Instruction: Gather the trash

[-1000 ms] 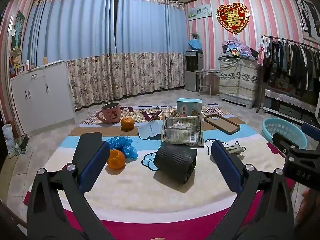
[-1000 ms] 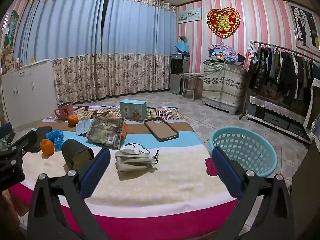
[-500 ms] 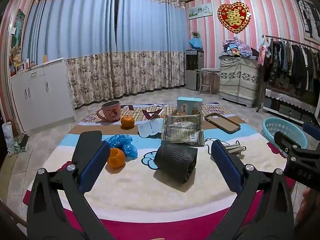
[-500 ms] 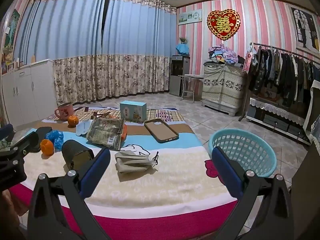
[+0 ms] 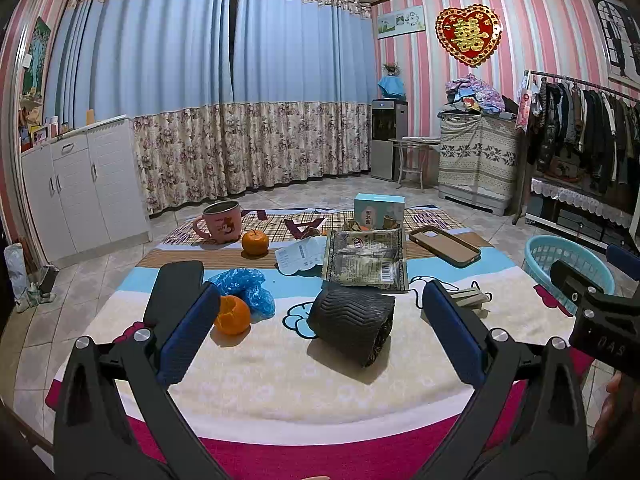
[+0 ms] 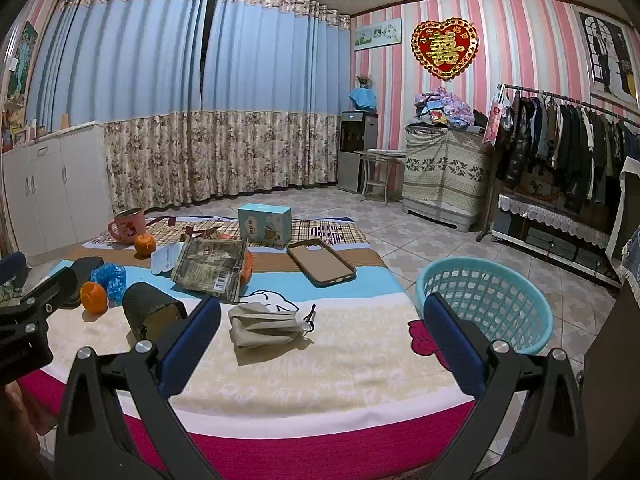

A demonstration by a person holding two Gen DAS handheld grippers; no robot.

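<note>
My left gripper (image 5: 320, 320) is open and empty above the near edge of a blanket-covered table (image 5: 280, 384). A black ribbed sleeve (image 5: 352, 322) lies between its fingers, farther off. Crumpled blue plastic (image 5: 244, 286), an orange peel (image 5: 232, 318), a paper slip (image 5: 300, 254) and a flattened foil wrapper (image 5: 366, 260) lie beyond. My right gripper (image 6: 320, 336) is open and empty; a used grey face mask (image 6: 266, 322) lies just ahead between its fingers. A turquoise basket (image 6: 486, 304) stands on the floor to the right.
A pink mug (image 5: 220, 222), a whole orange (image 5: 255, 242), a light-blue box (image 5: 378, 210) and a brown phone case (image 5: 444, 244) sit at the table's back. White cabinets (image 5: 80, 192) stand at left, a clothes rack (image 6: 560, 148) at right.
Both grippers have drifted very slightly; the views shift a little. Nothing on the table has moved.
</note>
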